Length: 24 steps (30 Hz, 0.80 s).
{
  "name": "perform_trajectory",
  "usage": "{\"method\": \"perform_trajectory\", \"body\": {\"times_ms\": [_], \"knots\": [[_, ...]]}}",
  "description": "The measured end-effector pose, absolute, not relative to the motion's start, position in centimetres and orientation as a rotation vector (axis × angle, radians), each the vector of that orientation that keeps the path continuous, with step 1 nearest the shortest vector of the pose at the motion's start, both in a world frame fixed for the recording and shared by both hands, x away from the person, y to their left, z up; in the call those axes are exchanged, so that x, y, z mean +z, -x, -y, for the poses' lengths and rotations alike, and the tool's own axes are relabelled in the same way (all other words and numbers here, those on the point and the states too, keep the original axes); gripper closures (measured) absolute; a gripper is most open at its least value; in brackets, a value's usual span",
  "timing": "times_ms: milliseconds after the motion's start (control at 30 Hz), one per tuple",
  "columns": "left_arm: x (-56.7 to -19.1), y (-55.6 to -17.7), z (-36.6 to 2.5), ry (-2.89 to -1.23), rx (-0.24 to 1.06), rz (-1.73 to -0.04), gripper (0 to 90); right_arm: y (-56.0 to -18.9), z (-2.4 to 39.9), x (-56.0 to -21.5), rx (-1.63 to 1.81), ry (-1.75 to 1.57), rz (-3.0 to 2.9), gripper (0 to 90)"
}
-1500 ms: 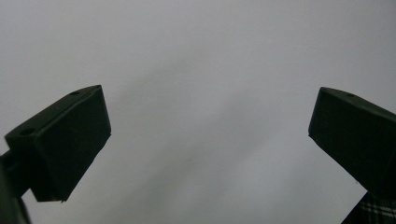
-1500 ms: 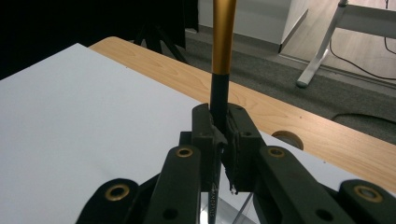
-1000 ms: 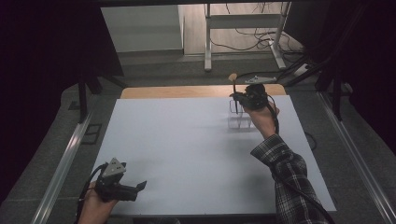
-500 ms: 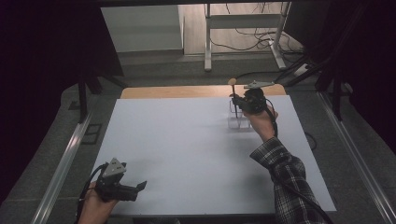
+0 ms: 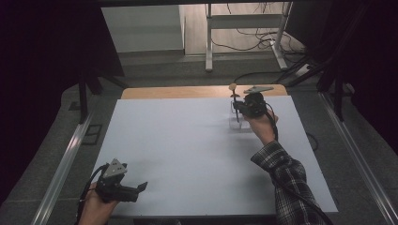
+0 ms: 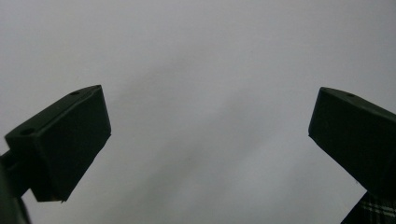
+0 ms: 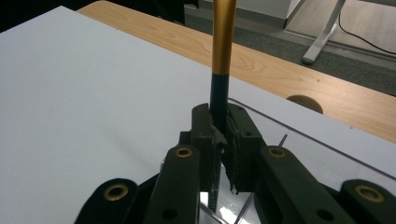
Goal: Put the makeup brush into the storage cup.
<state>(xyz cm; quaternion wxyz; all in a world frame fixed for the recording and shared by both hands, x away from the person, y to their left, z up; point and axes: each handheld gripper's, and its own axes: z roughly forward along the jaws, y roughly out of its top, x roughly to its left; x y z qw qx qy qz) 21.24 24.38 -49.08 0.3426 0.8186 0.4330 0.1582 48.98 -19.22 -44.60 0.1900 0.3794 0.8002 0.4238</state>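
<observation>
Little has shifted over the last second: the right gripper (image 5: 240, 108) has kept its place at the far right of the white tabletop (image 5: 187, 150), hand and plaid sleeve (image 5: 286, 180) only nudging a touch, and the left gripper (image 5: 123, 190) has stayed parked at the near left edge.

From the right gripper view, the jaws are clamped on a slender upright tool, a brush or pen by the look of it (image 7: 219, 74), with a black lower shaft and a gold-coloured upper part. Its lower end sits in or just above a clear acrylic holder (image 5: 238, 123) on the table; I cannot tell whether it touches the bottom. The strip of bare wood (image 5: 178, 92) lies just beyond.

The left gripper view has its jaws spread wide apart over bare white surface, holding nothing.

As a judgement: the tool looks light, stiff and smooth, so it may swivel or slip in a two-point pinch. The present hold on the dark shaft, near the join, seems sensible. The clear holder looks light enough to tip or skid if the tool drags against its wall
</observation>
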Motion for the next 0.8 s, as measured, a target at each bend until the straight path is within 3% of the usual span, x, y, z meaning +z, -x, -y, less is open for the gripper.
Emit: {"method": "perform_trajectory", "body": {"times_ms": [133, 333, 533, 800], "knots": [[-49.1, -21.2, -24.4, -2.129, 0.411, -1.126, 0.0, -49.0, 19.3, -44.9, 1.184, -1.071, -2.248, 82.4], [-49.1, -21.3, -24.3, -2.134, 0.410, -1.125, 0.0, -49.0, 19.3, -44.1, 1.217, -1.072, -2.208, 45.7], [-49.1, -21.2, -24.3, -2.136, 0.412, -1.123, 0.0, -49.2, 19.3, -43.7, 1.269, -1.096, -2.217, 22.0], [-49.1, -21.2, -24.4, -2.133, 0.408, -1.127, 0.0, -49.0, 18.7, -44.0, 1.244, -1.079, -2.245, 12.9]]}}
